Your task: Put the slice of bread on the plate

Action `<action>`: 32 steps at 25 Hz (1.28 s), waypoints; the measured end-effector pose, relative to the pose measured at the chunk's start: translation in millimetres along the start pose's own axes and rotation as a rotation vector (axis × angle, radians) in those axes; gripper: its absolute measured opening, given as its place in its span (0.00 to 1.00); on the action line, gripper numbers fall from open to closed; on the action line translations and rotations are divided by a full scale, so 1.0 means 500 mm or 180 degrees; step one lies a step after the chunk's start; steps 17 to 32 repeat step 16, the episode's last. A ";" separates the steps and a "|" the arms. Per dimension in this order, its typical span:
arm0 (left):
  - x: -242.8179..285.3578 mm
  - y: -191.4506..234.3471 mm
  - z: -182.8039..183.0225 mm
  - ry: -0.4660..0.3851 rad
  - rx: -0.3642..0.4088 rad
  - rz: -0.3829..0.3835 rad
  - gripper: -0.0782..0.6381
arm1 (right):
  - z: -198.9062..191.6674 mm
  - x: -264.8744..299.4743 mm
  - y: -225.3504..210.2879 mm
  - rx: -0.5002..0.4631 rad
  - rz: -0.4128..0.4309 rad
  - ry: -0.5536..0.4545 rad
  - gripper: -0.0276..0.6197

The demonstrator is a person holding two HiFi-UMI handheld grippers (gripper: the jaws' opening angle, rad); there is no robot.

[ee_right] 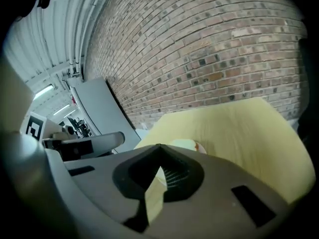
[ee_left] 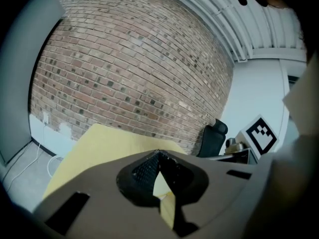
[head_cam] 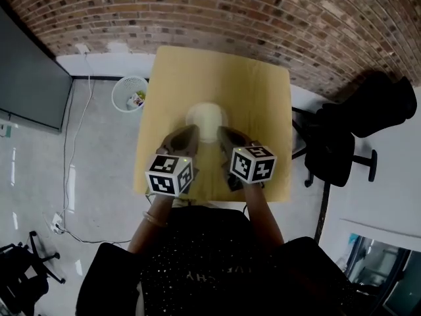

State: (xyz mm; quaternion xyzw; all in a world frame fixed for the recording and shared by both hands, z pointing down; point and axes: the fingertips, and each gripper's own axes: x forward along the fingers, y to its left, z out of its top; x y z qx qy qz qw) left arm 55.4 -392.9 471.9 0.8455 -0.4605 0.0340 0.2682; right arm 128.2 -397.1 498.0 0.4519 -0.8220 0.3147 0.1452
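The bread (head_cam: 208,122) looked like a pale patch on the plate (head_cam: 189,118), but both were so pale that I could not be sure. The plate sat just past the tips of both claws, between them. The left claw (head_cam: 191,133) was closed, its two tips touching, with nothing in them. The right claw (head_cam: 222,133) was closed too and held nothing. In the right claw's own view the plate peeked out just over its tips. Both claws hung over the near part of the table (head_cam: 256,91). Each had a cube (head_cam: 172,174) with black and white squares at its back. A bin (head_cam: 129,94) stood on the floor, well off to the left claw's side. A black chair (head_cam: 339,143) stood well off to the right claw's side.
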 end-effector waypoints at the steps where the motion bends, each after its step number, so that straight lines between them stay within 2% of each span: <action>1: 0.003 -0.005 -0.004 0.0018 0.0025 -0.0010 0.12 | -0.001 -0.009 -0.003 0.0027 -0.0039 -0.0027 0.06; 5: 0.005 -0.018 -0.023 0.0082 0.0106 -0.0061 0.12 | -0.008 -0.035 -0.004 0.0139 -0.0130 -0.0116 0.06; 16: 0.007 -0.013 -0.045 0.0221 0.0132 -0.0078 0.12 | -0.025 -0.043 0.006 0.0142 -0.0131 -0.0112 0.06; 32: 0.007 -0.013 -0.045 0.0221 0.0132 -0.0078 0.12 | -0.025 -0.043 0.006 0.0142 -0.0131 -0.0112 0.06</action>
